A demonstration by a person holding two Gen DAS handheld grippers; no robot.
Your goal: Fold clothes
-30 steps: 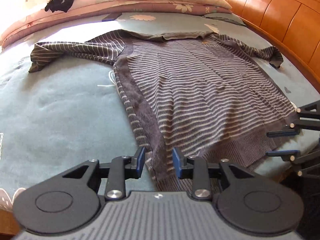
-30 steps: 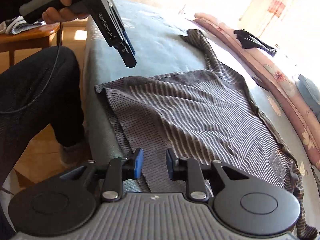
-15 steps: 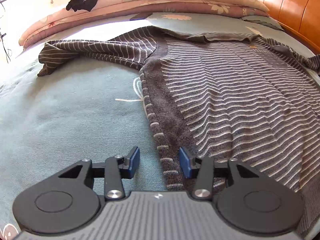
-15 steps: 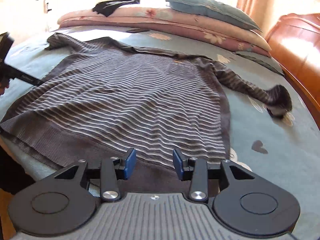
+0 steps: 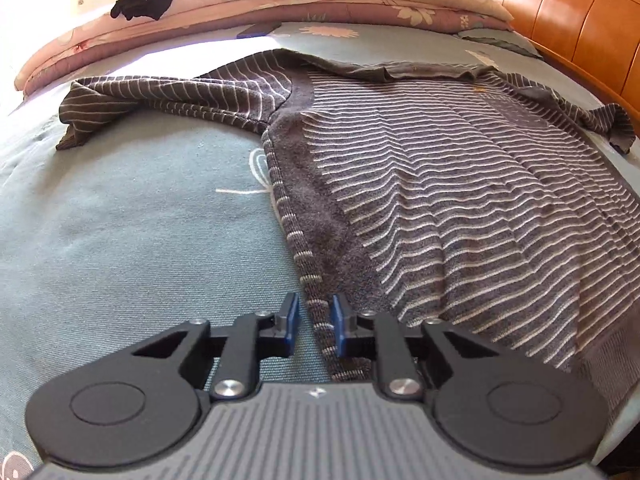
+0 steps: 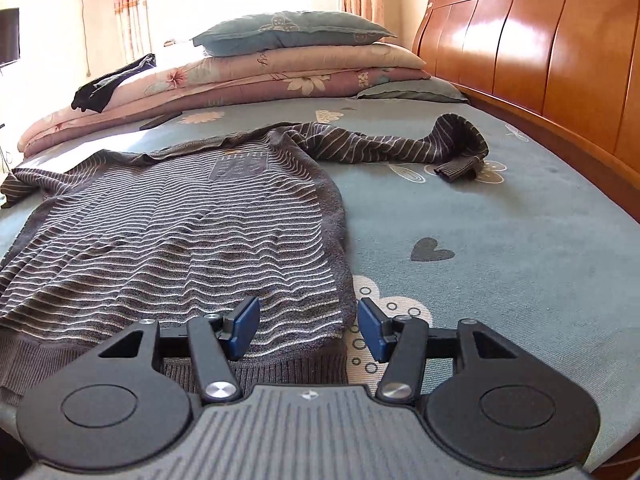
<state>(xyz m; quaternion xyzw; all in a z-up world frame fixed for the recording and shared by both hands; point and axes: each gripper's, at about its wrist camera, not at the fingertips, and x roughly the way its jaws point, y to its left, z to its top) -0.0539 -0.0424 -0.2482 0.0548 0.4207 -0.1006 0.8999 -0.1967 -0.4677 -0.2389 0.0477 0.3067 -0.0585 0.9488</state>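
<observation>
**A:** Here we go: the grey knitted sweater with thin pale stripes point(image 5: 460, 200) lies spread flat on the blue-green patterned bed sheet point(image 5: 120, 220), sleeves flung out to either side, nothing folded yet.

**B:** And the left gripper point(image 5: 313, 326) is right at the sweater's side seam near the hem. Its jaws have just been closing, the seam edge running between the blue fingers point(image 5: 291, 322). From this angle I'd say they pinch the knit, though a sliver of gap shows.

**A:** The right gripper point(image 6: 308, 330)?

**B:** Jaws have just been opening, standing wide apart over the opposite hem corner, holding nothing.

**A:** So this is the opening grasp. Next, I'd judge, the right needs to drop onto that corner and close so both sides lift together.

**B:** Around them: a polished orange wooden headboard point(image 6: 540, 60), folded pink floral quilts point(image 6: 260, 80) under a blue-grey pillow point(image 6: 292, 32), a black garment point(image 6: 108, 84) draped on the pile, curtains bright behind.
</observation>
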